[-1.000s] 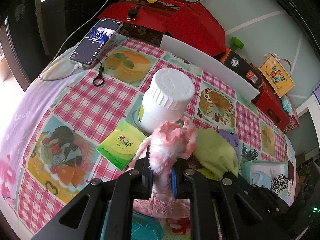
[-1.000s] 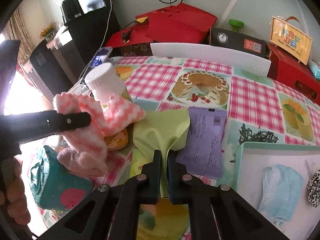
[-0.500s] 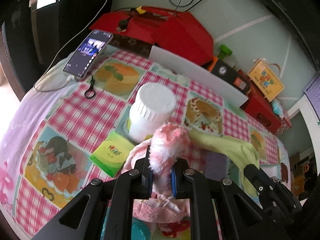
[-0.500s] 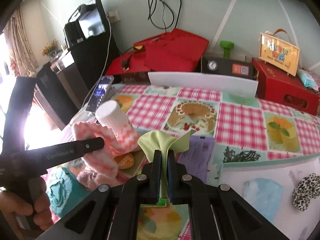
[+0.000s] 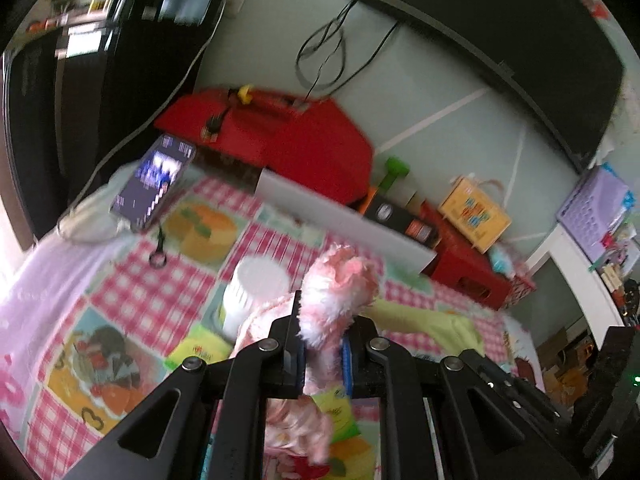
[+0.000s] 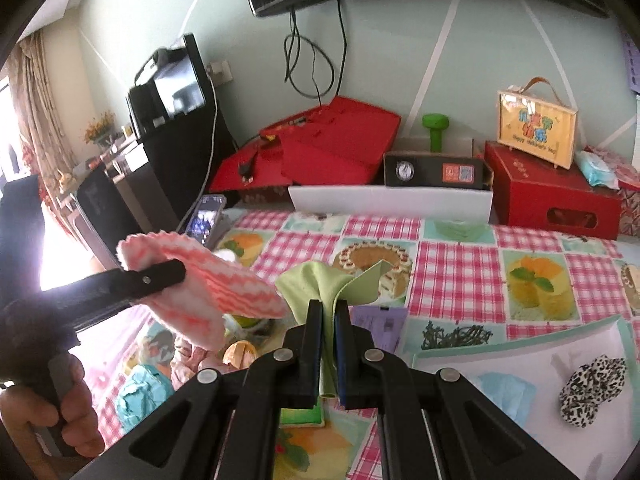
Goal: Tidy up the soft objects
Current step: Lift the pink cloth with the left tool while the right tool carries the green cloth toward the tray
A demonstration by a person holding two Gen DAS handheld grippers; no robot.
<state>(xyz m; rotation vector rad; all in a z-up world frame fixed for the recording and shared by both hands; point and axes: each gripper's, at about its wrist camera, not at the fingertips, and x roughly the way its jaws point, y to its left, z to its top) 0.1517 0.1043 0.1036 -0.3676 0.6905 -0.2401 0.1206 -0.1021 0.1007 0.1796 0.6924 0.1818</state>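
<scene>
My left gripper is shut on a fluffy pink-and-white cloth, held up off the checked tablecloth. In the right wrist view that pink cloth hangs from the left gripper, which a person's hand grips. My right gripper is shut on a light green cloth, which stands up above the jaws, clear of the table. The green cloth also shows at right in the left wrist view. A white tray with a teal rim holds a leopard-print scrunchie and a pale blue mask.
A white-lidded jar, a green packet and a phone lie on the left part of the table. A purple packet and a teal object lie below the grippers. Red boxes and a white board line the far edge.
Both grippers have risen, each still shut on its cloth. The pink cloth and the green cloth have lifted off the table. Both cameras now see more of the wall.
</scene>
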